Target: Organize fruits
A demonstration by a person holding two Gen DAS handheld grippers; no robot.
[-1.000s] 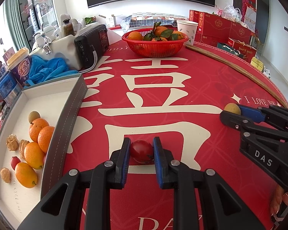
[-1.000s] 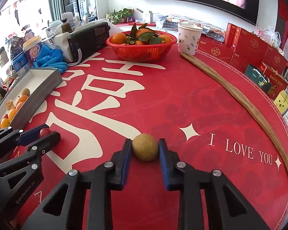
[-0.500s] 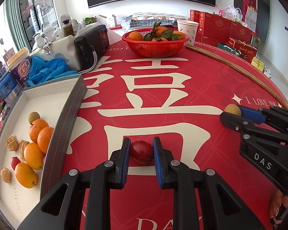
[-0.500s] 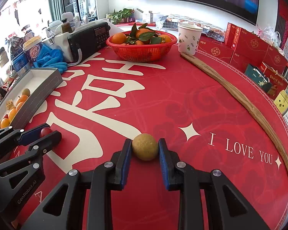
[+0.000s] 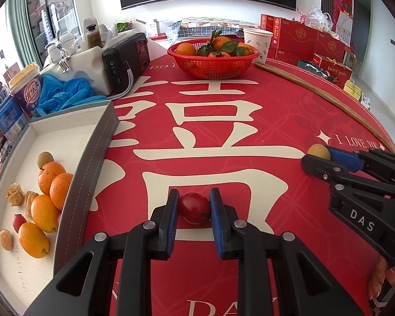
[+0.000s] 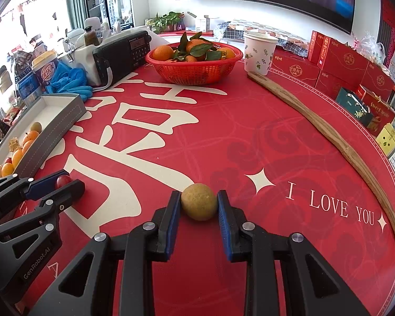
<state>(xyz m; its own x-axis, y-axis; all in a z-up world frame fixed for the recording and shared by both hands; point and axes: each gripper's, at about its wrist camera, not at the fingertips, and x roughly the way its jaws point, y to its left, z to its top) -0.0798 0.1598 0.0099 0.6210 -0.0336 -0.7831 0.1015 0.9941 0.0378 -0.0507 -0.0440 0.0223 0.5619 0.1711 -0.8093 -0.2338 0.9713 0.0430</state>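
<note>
On the red tablecloth (image 5: 250, 121) the left gripper (image 5: 193, 212) points down at a slant, its blue pads pinching a small red cherry tomato (image 5: 193, 207) that rests on the cloth's cream lettering. The right gripper (image 6: 198, 206) slants down the same way, its pads closed against a round tan-brown fruit (image 6: 198, 201), likely a longan, which also sits on the cloth, near the white "I LOVE YOU" print. Each gripper shows in the other's view: the right one at the right edge of the left camera, the left one at the lower left of the right camera, the two well apart. A bit of the person's hand (image 5: 387, 284) shows below the right gripper's body.

To the left lies a shallow grey-walled tray (image 5: 92, 163) with a white floor. It holds several oranges (image 5: 51, 173) and kumquats (image 5: 34, 239), one brown longan (image 5: 44, 158), one cherry tomato (image 5: 19, 221) and a few walnuts (image 5: 14, 191), grouped near its right wall.

At the table's far side stands a red mesh basket (image 5: 213, 64) of leafy mandarins (image 5: 220, 42), with a paper cup (image 5: 256, 40) just beside it.
</note>
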